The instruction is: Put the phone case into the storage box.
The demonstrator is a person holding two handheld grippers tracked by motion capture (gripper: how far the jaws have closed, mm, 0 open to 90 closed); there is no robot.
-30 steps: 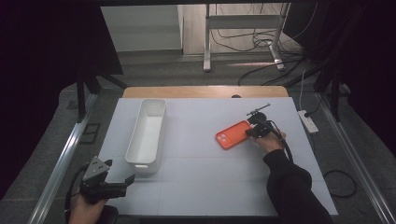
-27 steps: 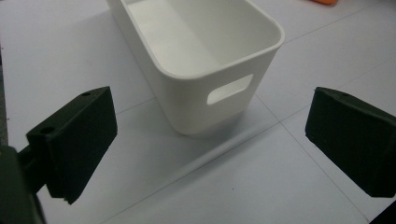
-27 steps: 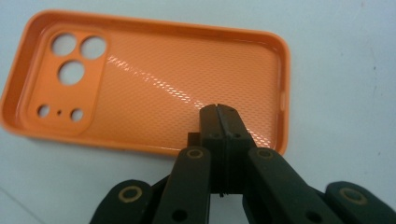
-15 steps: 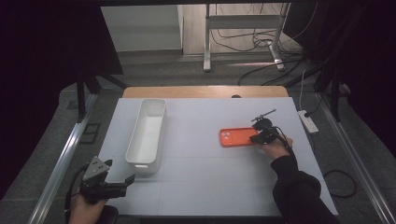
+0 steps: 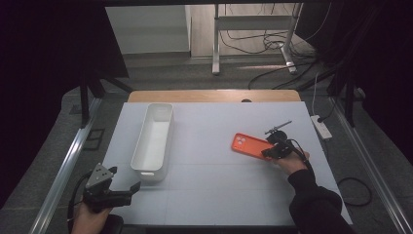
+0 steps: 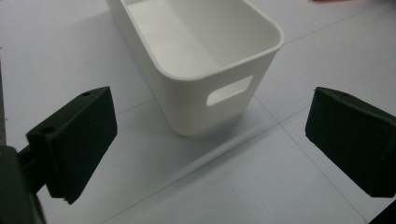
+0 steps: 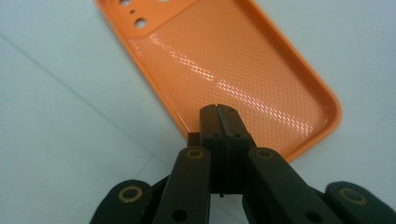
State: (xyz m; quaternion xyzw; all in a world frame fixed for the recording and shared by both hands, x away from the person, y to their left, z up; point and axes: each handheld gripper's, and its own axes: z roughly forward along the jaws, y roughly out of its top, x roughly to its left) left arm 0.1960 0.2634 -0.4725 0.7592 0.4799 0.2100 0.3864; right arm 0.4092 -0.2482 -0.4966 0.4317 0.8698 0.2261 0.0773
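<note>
Pinched shut on the near long rim of the flat orange textured plastic phone case, or so it looks from the right gripper view: right gripper with its two black jaws pressed together and only a thin seam between them, the rim disappearing under their tips. Lying open side up on the white table top, well to the right of the long white plastic bin with cut-out handles, camera holes toward the bin. Seen from above, same case level with the bin's near half, right gripper at its far-from-bin end. Left gripper parked just off the bin's near end, jaws spread wide with nothing between them (the handle slot straight ahead in its own camera). Judged from here, several ways to go wrong: so slim a bite on a thin, flexible wall could slip off on any lift, dropping the case short of the bin; a pull across the table rather than upward could bend the wall and peel it out of the jaws; swung toward the bin while dangling from one edge, could catch on the bin's rim and tip or shove that light bin, with no other grip steadying it
</note>
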